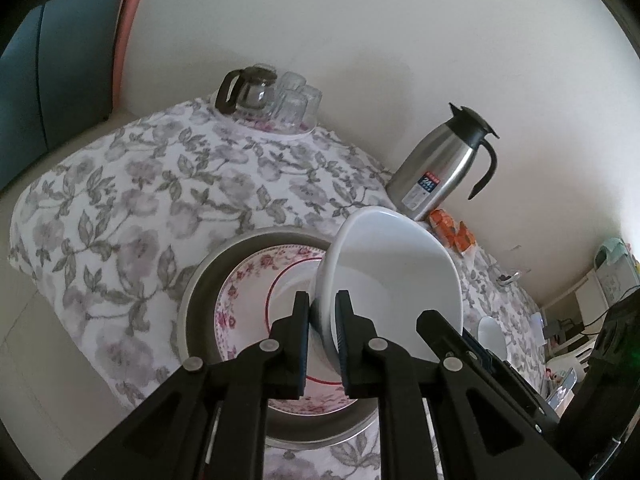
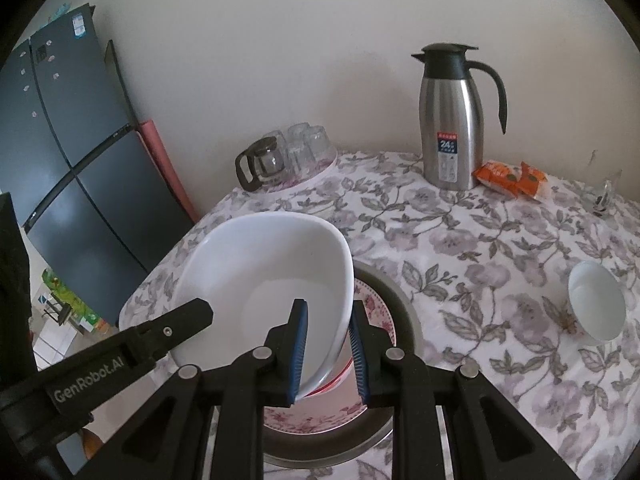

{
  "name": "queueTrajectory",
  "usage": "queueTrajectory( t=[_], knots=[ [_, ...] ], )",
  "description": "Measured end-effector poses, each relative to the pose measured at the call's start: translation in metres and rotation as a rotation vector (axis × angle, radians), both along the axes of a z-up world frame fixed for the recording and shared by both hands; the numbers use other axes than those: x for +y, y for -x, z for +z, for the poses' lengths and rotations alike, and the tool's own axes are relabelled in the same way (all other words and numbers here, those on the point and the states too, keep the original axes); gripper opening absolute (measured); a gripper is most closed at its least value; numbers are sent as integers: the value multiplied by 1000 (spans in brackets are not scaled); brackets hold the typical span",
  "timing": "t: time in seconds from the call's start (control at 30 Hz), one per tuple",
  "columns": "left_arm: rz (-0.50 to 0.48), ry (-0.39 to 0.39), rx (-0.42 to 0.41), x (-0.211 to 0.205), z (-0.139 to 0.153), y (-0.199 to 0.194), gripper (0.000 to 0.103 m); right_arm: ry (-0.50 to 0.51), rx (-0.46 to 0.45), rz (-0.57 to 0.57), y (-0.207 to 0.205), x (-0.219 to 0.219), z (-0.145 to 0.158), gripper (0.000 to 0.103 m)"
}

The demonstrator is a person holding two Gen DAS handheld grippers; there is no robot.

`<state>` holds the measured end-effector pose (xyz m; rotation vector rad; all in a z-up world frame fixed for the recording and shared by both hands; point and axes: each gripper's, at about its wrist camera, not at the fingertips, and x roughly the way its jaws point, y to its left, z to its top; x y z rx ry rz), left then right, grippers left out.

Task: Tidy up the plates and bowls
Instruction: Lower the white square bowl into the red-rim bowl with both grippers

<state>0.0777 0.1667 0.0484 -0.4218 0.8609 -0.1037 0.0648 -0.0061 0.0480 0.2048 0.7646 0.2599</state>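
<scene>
A large white square bowl [image 1: 394, 276] [image 2: 268, 268] is held tilted above a pink-flowered plate [image 1: 248, 292] [image 2: 372, 304] that lies in a round metal pan [image 1: 200, 284] [image 2: 404, 308]. My left gripper [image 1: 323, 300] is shut on the bowl's left rim. My right gripper [image 2: 329, 312] is shut on its right rim, one finger inside and one outside. A small white bowl [image 2: 596, 304] [image 1: 491, 334] stands on the table to the right.
The floral tablecloth [image 2: 480, 240] covers the table. At the back stand a steel thermos jug [image 2: 452, 120] [image 1: 440, 164], orange packets [image 2: 508, 176], and a tray with a glass pot [image 2: 264, 160] [image 1: 252, 88] and glasses. A dark fridge [image 2: 80, 152] stands left.
</scene>
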Motion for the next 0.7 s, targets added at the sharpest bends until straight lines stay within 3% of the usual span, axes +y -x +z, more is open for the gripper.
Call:
queueTrajectory(
  t=[0.3, 0.7],
  knots=[
    [11, 16, 78, 3, -22, -12, 14, 4, 63, 0, -14, 3, -21, 23],
    [37, 43, 142, 9, -41, -20, 14, 22, 77, 11, -23, 9, -31, 23]
  ],
)
